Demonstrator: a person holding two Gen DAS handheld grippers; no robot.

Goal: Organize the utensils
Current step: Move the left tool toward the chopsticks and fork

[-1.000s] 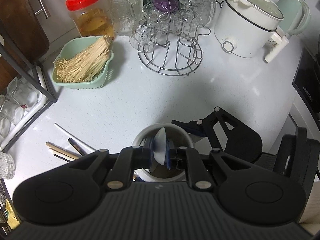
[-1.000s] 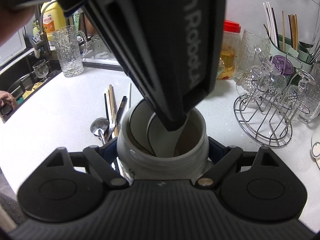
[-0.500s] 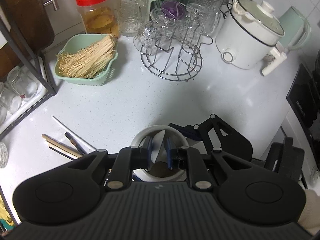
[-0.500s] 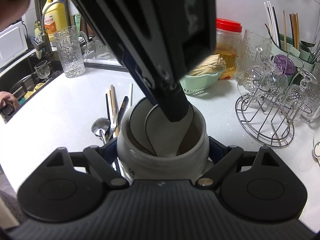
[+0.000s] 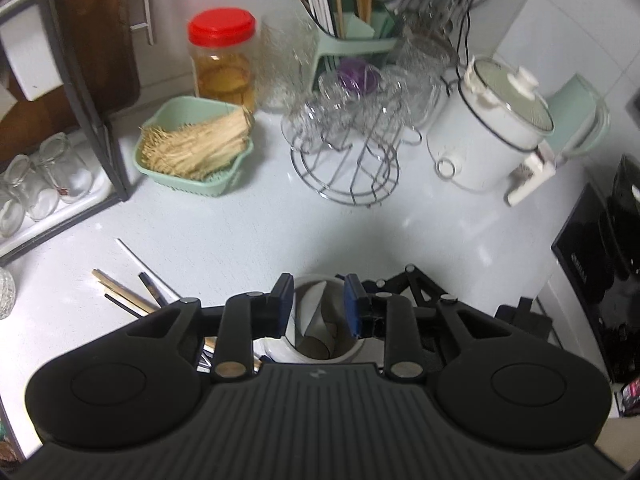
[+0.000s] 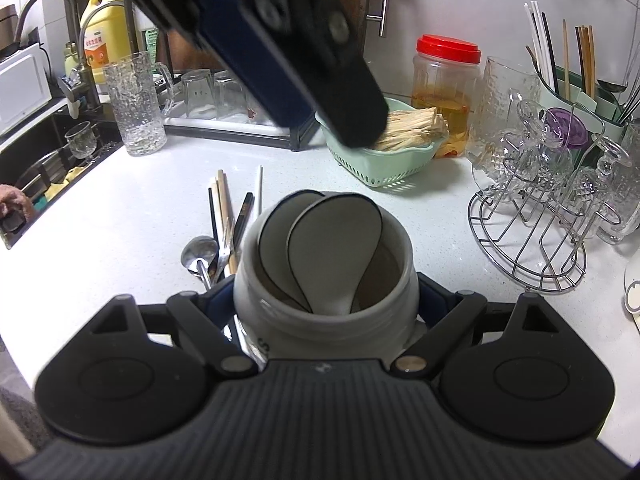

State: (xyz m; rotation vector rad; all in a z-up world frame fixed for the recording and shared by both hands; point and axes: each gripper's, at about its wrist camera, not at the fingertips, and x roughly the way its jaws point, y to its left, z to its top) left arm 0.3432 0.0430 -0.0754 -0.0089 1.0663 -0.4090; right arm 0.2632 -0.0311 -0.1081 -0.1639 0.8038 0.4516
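Observation:
My right gripper (image 6: 326,304) is shut on a white ceramic jar (image 6: 400,272) standing on the counter. Two white spoons (image 6: 332,240) lean bowl-up inside it. My left gripper (image 5: 319,292) hovers above the jar (image 5: 280,350), its jaws opening with nothing pressed between the pads. In the right wrist view its fingers (image 6: 352,120) hang clear above the spoons. Loose chopsticks (image 6: 224,200) and a metal spoon (image 6: 198,252) lie on the counter left of the jar. The chopsticks (image 5: 124,288) also show in the left wrist view.
A green utensil holder (image 5: 348,40) with chopsticks stands at the back. Near it are a wire glass rack (image 5: 348,152), a green basket of dried strands (image 5: 192,148), a red-lidded jar (image 5: 222,56) and a white electric pot (image 5: 488,132). A sink (image 6: 48,152) lies at the left.
My left gripper let go of the white spoon, opened and rose away from the jar. The spoon now rests in the jar beside the other one. My right gripper has not moved.

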